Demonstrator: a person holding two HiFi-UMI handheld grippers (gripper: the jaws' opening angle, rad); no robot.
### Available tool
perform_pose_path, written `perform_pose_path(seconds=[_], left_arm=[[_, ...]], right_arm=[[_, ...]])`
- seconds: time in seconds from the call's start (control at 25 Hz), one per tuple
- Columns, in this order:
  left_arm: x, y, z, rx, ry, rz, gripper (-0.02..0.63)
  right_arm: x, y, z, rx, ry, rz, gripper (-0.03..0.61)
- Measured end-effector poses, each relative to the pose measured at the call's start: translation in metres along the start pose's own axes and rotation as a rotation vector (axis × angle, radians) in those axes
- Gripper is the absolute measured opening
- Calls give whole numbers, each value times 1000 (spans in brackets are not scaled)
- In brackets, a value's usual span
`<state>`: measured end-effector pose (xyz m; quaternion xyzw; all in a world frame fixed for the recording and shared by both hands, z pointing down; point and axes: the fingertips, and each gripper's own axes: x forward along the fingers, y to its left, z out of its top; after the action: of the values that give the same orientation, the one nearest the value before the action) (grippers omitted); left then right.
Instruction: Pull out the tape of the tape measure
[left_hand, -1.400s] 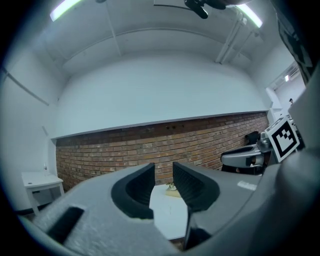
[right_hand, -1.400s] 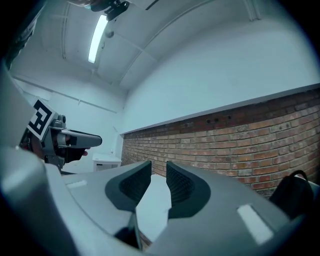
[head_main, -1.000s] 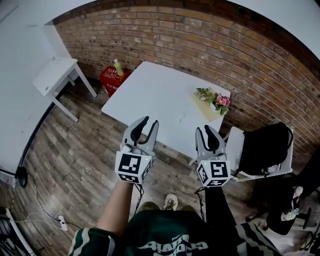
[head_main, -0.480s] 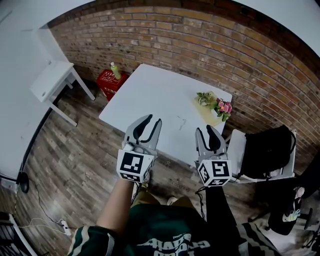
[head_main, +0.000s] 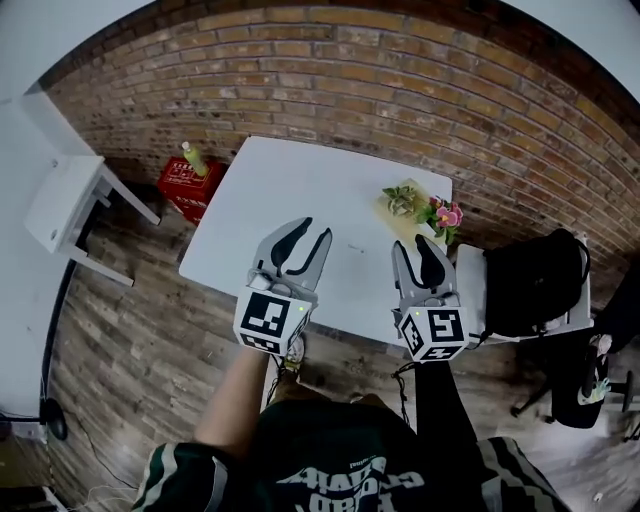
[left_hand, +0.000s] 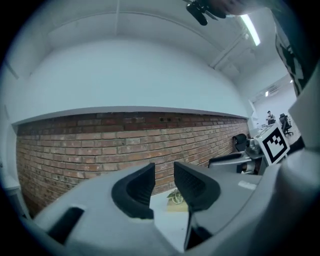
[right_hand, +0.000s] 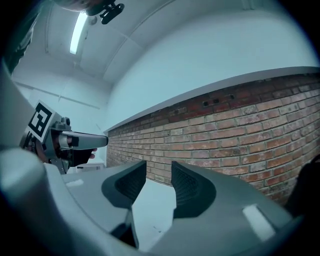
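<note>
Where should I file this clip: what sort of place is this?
Probably an indoor office or workroom rather than a home: a bare brick wall, a plain white table with a small flower arrangement on it, and a wood-plank floor with a chair alongside.

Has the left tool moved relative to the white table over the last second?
Yes. The left tool has moved forward, farther over the white table toward the brick wall. Its jaws are opening, with nothing between them.
</note>
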<state>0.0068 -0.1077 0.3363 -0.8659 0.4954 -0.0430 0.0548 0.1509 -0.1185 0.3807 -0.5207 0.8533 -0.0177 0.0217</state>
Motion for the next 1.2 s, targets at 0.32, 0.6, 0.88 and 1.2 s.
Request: perform_pose_path(seconds=[0.32, 0.6, 0.88, 1.2], left_arm=[[55, 49, -21, -2, 2, -188, 110], [93, 62, -42, 3, 21, -374, 129], [120, 75, -69, -2, 54, -486, 104], [133, 68, -107, 44, 110, -575, 130]], right_arm=[[56, -6, -14, 11, 42, -156, 180], [88, -15, -24, 29, 63, -280, 187], [97, -20, -40, 66, 83, -409, 195], [93, -11, -63, 92, 121, -493, 221]])
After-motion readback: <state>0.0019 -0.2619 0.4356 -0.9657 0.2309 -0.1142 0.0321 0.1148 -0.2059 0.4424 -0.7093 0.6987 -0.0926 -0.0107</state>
